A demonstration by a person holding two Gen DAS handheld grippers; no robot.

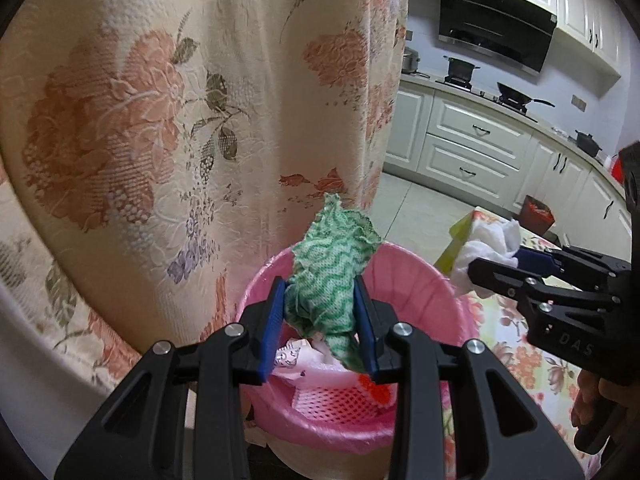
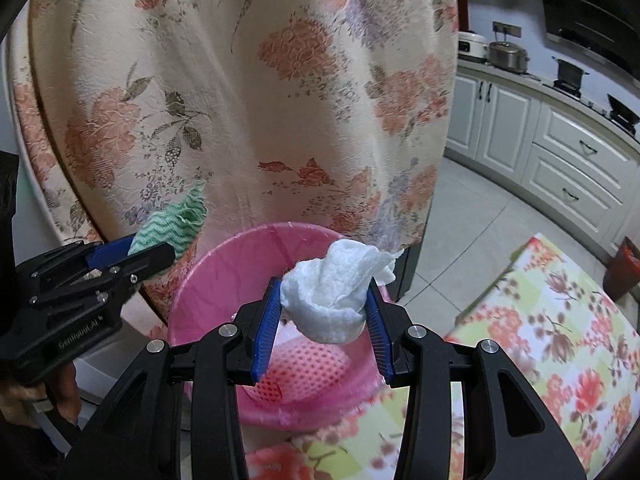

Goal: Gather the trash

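My left gripper [image 1: 320,300] is shut on a crumpled green-and-white patterned cloth [image 1: 332,268] and holds it above the pink-lined trash bin [image 1: 420,280]. My right gripper [image 2: 324,304] is shut on a crumpled white paper towel [image 2: 336,292], also above the bin [image 2: 240,264]. The bin holds pink mesh wrap [image 1: 340,400] and scraps of paper. The right gripper with its white towel [image 1: 492,248] shows at the right of the left wrist view. The left gripper with the green cloth [image 2: 172,224] shows at the left of the right wrist view.
A large floral fabric [image 1: 180,120] hangs right behind the bin. A table with a floral cloth [image 2: 560,320] lies to the right. A yellow-green tissue box [image 1: 460,236] stands on it. Kitchen cabinets [image 1: 480,140], a stove with pots, and a small red bin [image 1: 538,216] are beyond.
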